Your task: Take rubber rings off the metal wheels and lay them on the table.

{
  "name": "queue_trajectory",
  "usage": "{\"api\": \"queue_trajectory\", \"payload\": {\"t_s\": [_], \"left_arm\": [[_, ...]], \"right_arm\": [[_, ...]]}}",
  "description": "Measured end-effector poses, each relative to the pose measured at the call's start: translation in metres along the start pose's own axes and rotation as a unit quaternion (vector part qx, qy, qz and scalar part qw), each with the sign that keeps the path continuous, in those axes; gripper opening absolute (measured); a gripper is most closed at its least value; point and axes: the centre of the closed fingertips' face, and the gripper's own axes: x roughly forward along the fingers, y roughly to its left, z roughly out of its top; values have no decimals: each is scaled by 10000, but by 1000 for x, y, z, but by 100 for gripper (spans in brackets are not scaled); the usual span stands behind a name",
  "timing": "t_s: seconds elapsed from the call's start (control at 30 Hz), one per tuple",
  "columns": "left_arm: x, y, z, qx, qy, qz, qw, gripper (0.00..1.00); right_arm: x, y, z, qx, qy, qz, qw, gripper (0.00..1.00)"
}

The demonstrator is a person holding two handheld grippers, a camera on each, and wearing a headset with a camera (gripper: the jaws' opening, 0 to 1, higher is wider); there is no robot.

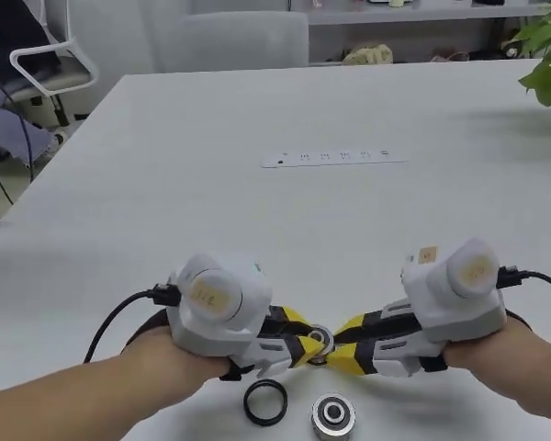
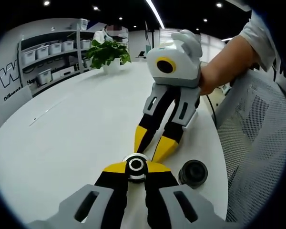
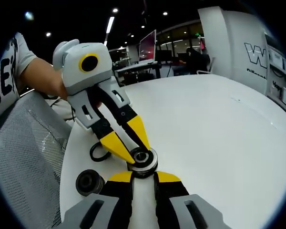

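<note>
Metal wheel (image 1: 319,340) clamped by both L gripper (image 2: 136,168) & R gripper (image 3: 144,174)

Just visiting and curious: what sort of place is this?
Probably an office or lab: a large white table, shelves of bins along the wall, and an office chair.

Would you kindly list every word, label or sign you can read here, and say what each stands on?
"W": big white letter, rest cut off, on the grey wall.
"W": start of a big dark logo on the white wall panel.
Small print under both: blurred.
Dark letters on the shirt sleeve: cut off, unreadable.
Marks on the strip in the table: too small.
</note>
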Motion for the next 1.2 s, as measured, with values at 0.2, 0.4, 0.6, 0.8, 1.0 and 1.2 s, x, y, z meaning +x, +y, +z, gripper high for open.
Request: {"api": "queue_trajectory", "payload": {"t_s": [0.2,0.4,0.6,0.8,1.0,1.2], "left_arm": [[0,0,0,-47,-13,58,10000,7],[0,0,0,-64,-21,62,10000,7],[-1,0,0,-68,-39,111,9999,7],[-1,0,0,-92,-14,151,9998,7],[-1,-1,0,-101,28,175,9998,7],[-1,-1,0,-96,90,187,9997,7]], "right_arm": [[-1,1,0,10,67,-140,9999,12],[-3,-2,-3,12,94,-166,9998,0],[-3,-3,-2,618,21,-225,9978,0],[-7,-7,-2,1994,-404,-94,9790,0],[-13,-11,5,2269,-663,-144,9715,0],[-14,-7,10,2173,-713,-103,9734,0]]}}
